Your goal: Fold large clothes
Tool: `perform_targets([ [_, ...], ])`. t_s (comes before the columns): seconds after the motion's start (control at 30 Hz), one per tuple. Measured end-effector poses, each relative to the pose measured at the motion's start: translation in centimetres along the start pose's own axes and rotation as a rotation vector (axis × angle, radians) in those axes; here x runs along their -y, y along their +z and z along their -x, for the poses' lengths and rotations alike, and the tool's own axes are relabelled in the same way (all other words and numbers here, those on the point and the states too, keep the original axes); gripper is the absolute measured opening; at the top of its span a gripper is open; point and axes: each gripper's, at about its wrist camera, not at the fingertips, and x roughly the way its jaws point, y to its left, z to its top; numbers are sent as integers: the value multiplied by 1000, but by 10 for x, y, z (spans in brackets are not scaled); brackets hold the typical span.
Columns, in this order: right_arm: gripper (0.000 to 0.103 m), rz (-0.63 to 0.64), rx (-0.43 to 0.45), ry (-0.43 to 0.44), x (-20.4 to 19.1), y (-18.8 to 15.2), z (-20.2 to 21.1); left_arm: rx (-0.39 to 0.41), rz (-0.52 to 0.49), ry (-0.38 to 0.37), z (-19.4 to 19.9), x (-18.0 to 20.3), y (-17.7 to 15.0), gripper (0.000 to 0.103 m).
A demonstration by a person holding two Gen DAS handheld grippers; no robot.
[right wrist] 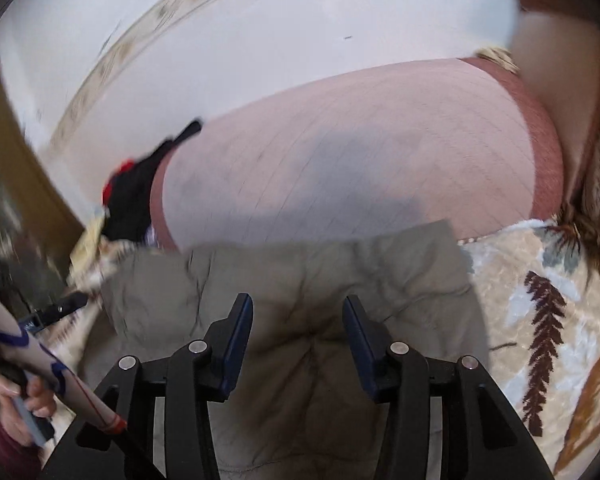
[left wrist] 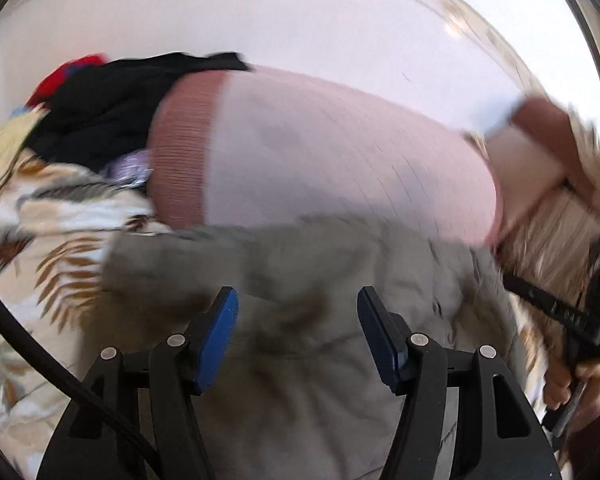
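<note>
Nearest: left gripper (left wrist: pixel 298 312) and right gripper (right wrist: pixel 298 318), both half open, empty, above the olive garment (right wrist: pixel 292 280), which lies creased on the leaf-print bedcover (right wrist: pixel 540 300). Pink mat (right wrist: pixel 340 160) beyond. Between folds, I judge; next, regrip an edge.

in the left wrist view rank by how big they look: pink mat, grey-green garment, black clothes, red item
1. pink mat and grey-green garment: alike, garment nearer the camera
2. black clothes
3. red item

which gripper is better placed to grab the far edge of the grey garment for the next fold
Probably the right gripper: the grey garment lies centred under its open jaws, its far edge plainly visible. The left gripper is also open, but its view is blurred.
</note>
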Motion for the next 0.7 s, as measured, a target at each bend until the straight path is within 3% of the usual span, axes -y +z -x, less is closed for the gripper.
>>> perform_targets([
  [0.13,52,33,-38,-61,-8,-11,-30,-127,12,91,-52,6,-5,62],
  [0.27,52,73,-147,-169,5,-21,-73,-167,64,134,-82,-14,-3,73],
  [0.4,52,-16,-203,-114,32,-25,-98,-163,70,148,-97,-20,-7,79],
  [0.5,52,-10,-215,-112,34,-27,-107,-179,71,173,-109,-19,-5,82],
  [0.6,52,-21,-222,-109,37,-27,-106,-182,86,199,-99,-17,-5,82],
  [0.7,52,-28,-196,-93,32,-31,-79,-146,128,160,-55,-14,-17,81],
])
